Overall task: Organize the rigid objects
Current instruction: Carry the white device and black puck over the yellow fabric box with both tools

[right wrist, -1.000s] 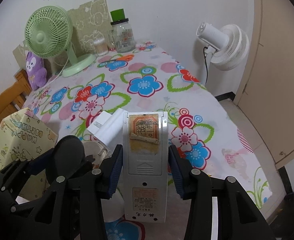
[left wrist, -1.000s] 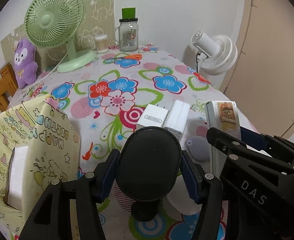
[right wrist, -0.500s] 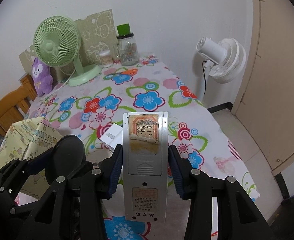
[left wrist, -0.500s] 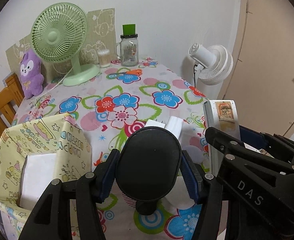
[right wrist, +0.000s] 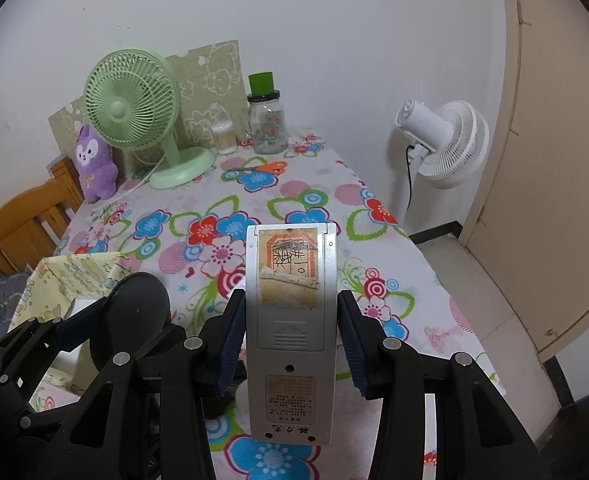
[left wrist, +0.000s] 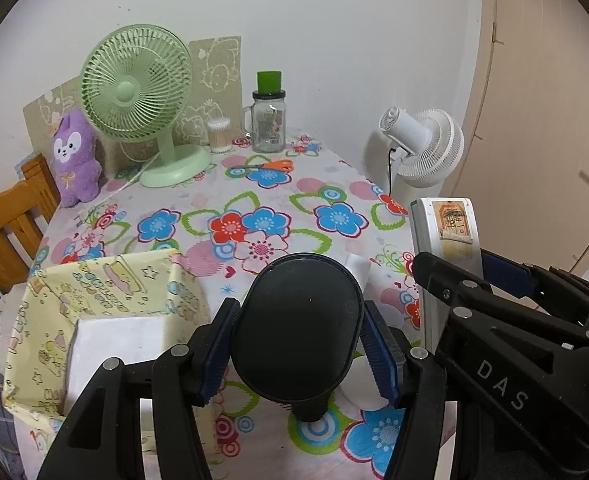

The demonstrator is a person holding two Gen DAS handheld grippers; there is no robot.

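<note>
Two rigid things are riding in my grippers above the near edge of the floral tablecloth. My left gripper is clamping a black oval mirror-like disc by its rim — smooth, possibly slippery, maybe fragile, so I am judging a firm edge hold best. My right gripper is squeezing a grey remote control across its stiff midsection — light and easy. Further left, the yellow patterned box is sitting open, a likely destination.
</note>
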